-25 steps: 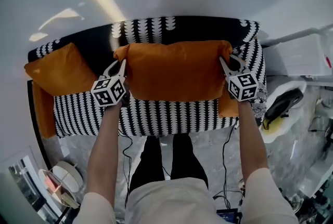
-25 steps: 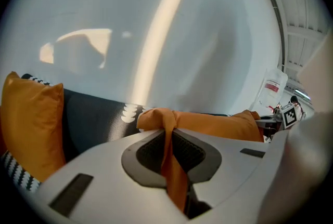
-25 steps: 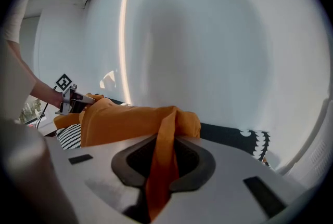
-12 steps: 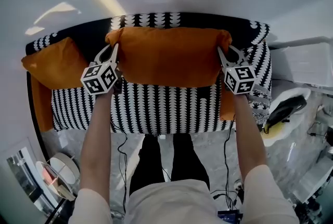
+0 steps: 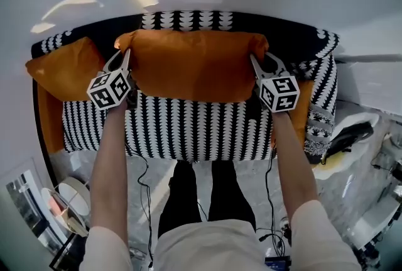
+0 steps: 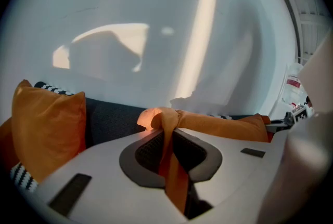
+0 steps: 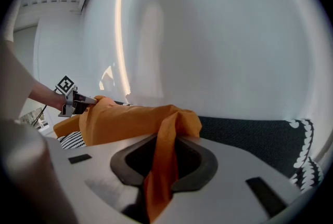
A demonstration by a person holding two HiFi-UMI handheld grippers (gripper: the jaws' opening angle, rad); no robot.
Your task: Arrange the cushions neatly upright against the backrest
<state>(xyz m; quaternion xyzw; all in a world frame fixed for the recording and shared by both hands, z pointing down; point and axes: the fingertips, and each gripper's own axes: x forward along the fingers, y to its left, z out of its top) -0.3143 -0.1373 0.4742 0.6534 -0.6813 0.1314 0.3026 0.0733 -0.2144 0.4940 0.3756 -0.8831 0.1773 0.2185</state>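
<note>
- The big orange cushion [image 5: 195, 65] is up by the back edge of the sofa [image 5: 188, 131], in front of the backrest [image 5: 188, 19].
- The left gripper [image 5: 124, 55] pinches the cushion's left corner. Its jaws are almost shut but are opening.
- The right gripper [image 5: 256, 60] pinches the right corner. Its jaws are opening too.
- A small orange cushion [image 5: 63, 68] sits at the sofa's left end.

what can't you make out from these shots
- Backrest contact: head view, middle cushion covers the gap behind itself.
- Right cushion: head view, mostly behind the person's right arm.
- Left cushion: left gripper view, left side cut by the lens edge.
</note>
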